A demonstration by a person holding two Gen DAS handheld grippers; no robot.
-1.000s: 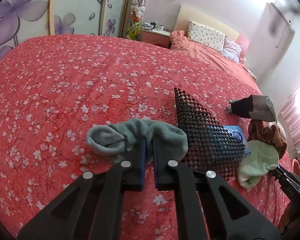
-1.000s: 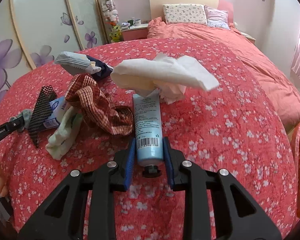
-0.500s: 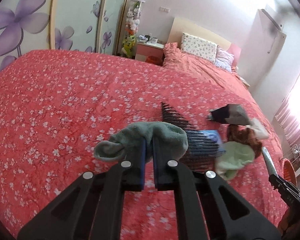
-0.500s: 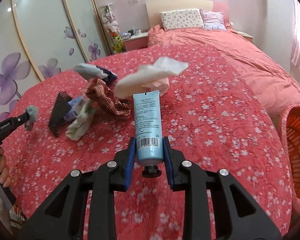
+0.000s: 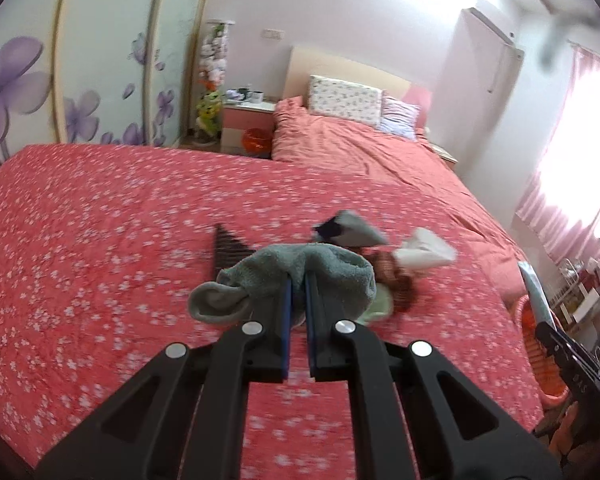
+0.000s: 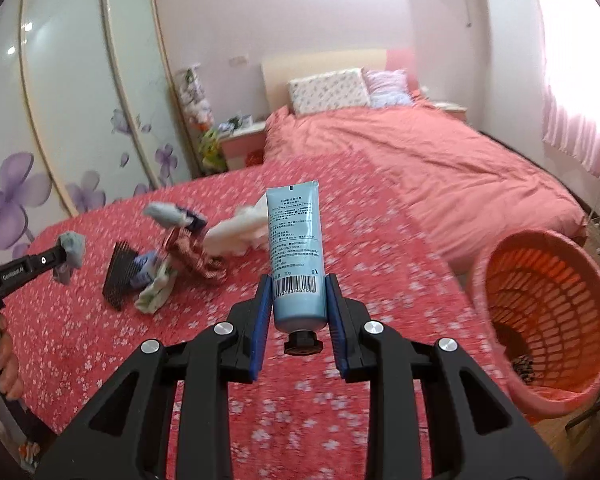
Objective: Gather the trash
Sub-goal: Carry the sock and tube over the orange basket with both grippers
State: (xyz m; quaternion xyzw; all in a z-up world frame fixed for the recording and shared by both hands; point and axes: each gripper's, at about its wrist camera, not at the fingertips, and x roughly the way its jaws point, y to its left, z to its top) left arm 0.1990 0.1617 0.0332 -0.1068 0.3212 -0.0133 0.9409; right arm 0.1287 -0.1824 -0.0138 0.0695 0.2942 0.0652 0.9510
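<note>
Progress looks partial, judged from how things lie; the right hand-held gripper (image 6: 298, 312) has its blue pads clamped on the lower end of a pale blue tube (image 6: 296, 252), cap toward the camera and crimped end up and away, held clear of the bed (image 6: 100, 320); the left hand-held gripper (image 5: 298, 300) is pinched nearly closed on a grey-green sock (image 5: 288, 280), which drapes over both fingertips and hangs to the left, also off the bedspread; in the right wrist view that sock shows as a small grey bundle at the tip of the left tool, near the left edge; just right of the tube and lower, beside the bed, stands the orange basket (image 6: 496, 280), its mouth open toward the camera with something dark at the bottom, too small to name; neither held thing is over it yet, though the tube is the nearer of the two and the sock is well apart from it across the bed; beyond both tools a small heap is left on the bedspread: a dark mesh piece (image 6: 118, 276), a pale green sock (image 6: 156, 292), a red checked cloth (image 6: 192, 256), white tissue (image 6: 236, 232) and a grey-and-navy packet (image 6: 172, 214), lying close together and partly touching; so two items are in hand and undelivered, and I judge that at least five remain to fetch.
</note>
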